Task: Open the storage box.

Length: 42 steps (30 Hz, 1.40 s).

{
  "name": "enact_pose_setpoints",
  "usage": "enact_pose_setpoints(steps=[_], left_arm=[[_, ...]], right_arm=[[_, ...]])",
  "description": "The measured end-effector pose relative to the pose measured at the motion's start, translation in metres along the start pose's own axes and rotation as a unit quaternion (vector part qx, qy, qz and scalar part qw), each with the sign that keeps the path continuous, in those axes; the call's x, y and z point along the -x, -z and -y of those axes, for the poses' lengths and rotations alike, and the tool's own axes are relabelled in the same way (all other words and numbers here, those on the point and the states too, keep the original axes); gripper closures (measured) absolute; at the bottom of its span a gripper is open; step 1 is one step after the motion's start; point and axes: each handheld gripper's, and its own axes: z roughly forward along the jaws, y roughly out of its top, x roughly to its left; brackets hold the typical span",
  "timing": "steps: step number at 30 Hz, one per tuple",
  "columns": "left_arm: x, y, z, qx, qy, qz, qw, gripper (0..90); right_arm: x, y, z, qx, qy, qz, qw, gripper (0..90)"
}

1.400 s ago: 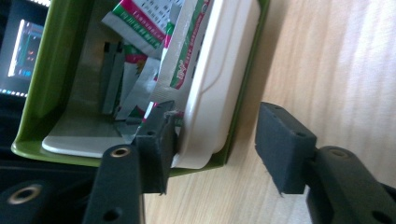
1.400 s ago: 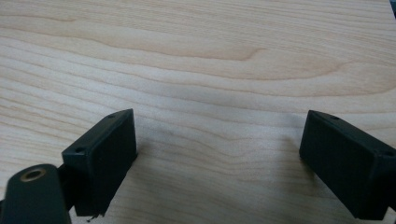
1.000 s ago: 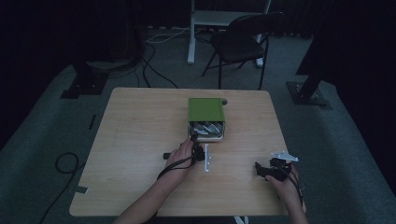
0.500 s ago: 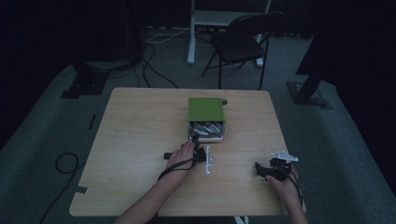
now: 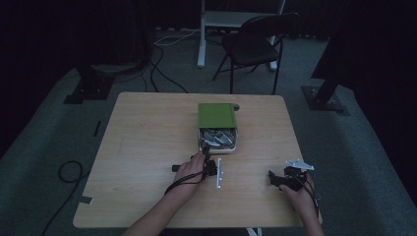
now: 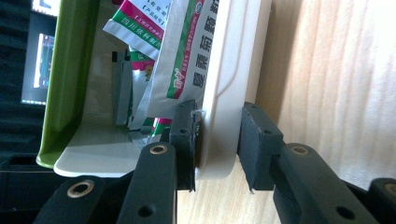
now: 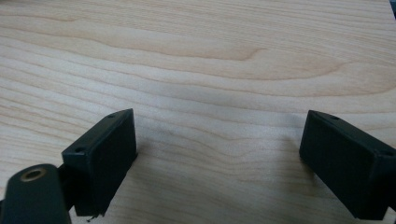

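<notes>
The left gripper (image 6: 215,149) is clenched on the white rim of the box (image 6: 231,84), mid-surface (image 5: 147,147); packets (image 6: 173,56) crowd against its inner jaw under the green lid (image 5: 217,115). A metal strip (image 5: 219,173) lies just beside it. The right gripper (image 7: 217,163) rests released, well apart. A chair (image 5: 255,46) stands beyond.

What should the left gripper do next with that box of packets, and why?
Probably pull gently toward the person. The left gripper is clamped on the white tray's front wall, with packets inside under the green lid; the right gripper rests open.
</notes>
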Motion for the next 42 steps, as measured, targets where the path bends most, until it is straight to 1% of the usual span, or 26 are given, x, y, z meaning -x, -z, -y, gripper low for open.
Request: enact_pose_setpoints(steps=[2, 3, 4, 7, 10, 11, 13, 14, 18, 19, 21, 22, 23, 28, 29, 42], left_arm=[[0.001, 0.002, -0.001, -0.001, 0.001, 0.001, 1.0, 69.8], [0.002, 0.005, -0.002, -0.001, -0.003, 0.002, 1.0, 70.0], [0.002, 0.005, -0.002, -0.001, -0.003, 0.002, 1.0, 70.0], [0.004, 0.008, -0.002, 0.002, 0.002, 0.004, 1.0, 70.0], [0.004, 0.01, -0.002, 0.001, -0.002, 0.003, 1.0, 70.0], [0.005, 0.013, -0.003, 0.004, 0.002, 0.005, 1.0, 70.0], [0.007, 0.015, -0.003, 0.004, 0.001, 0.005, 1.0, 70.0], [0.007, 0.016, -0.003, 0.007, 0.003, 0.006, 1.0, 70.0], [0.009, 0.02, -0.003, 0.006, -0.001, 0.006, 1.0, 70.1], [0.009, 0.021, -0.003, 0.008, 0.003, 0.007, 0.9999, 70.0], [0.01, 0.023, -0.003, 0.007, 0.0, 0.007, 1.0, 70.1], [0.01, 0.024, -0.003, 0.009, 0.005, 0.008, 0.9999, 70.0], [0.011, 0.024, -0.004, 0.008, 0.0, 0.008, 0.9999, 70.0], [0.012, 0.029, -0.005, 0.011, 0.001, 0.009, 0.9999, 70.1], [0.013, 0.03, -0.005, 0.011, -0.001, 0.009, 0.9999, 70.1], [0.018, 0.043, -0.004, 0.015, 0.005, 0.015, 0.9998, 69.9]], right_arm=[[0.0, 0.0, 0.0, 0.0, 0.0, 0.0, 1.0, 10.5], [0.0, 0.0, 0.0, 0.0, 0.0, 0.0, 1.0, 10.5], [0.0, 0.0, 0.0, 0.0, 0.0, 0.0, 1.0, 10.5], [0.0, 0.0, 0.0, 0.0, 0.0, 0.0, 1.0, 10.5], [0.0, 0.0, 0.0, 0.0, 0.0, 0.0, 1.0, 10.5], [0.0, 0.0, 0.0, 0.0, 0.0, 0.0, 1.0, 10.5], [0.0, 0.0, 0.0, 0.0, 0.0, 0.0, 1.0, 10.5], [0.0, 0.0, 0.0, 0.0, 0.0, 0.0, 1.0, 10.6], [0.0, 0.0, 0.0, 0.0, 0.0, 0.0, 1.0, 10.5], [0.0, 0.0, 0.0, 0.0, 0.0, 0.0, 1.0, 10.5], [0.0, 0.0, 0.0, 0.0, 0.0, 0.0, 1.0, 10.5], [0.0, 0.0, 0.0, 0.0, 0.0, 0.0, 1.0, 10.5], [0.0, 0.0, 0.0, 0.0, 0.0, 0.0, 1.0, 10.5], [0.0, 0.0, 0.0, 0.0, 0.0, 0.0, 1.0, 10.5], [0.0, 0.0, 0.0, 0.0, 0.0, 0.0, 1.0, 10.5], [0.0, 0.0, 0.0, 0.0, 0.0, 0.0, 1.0, 10.5]])
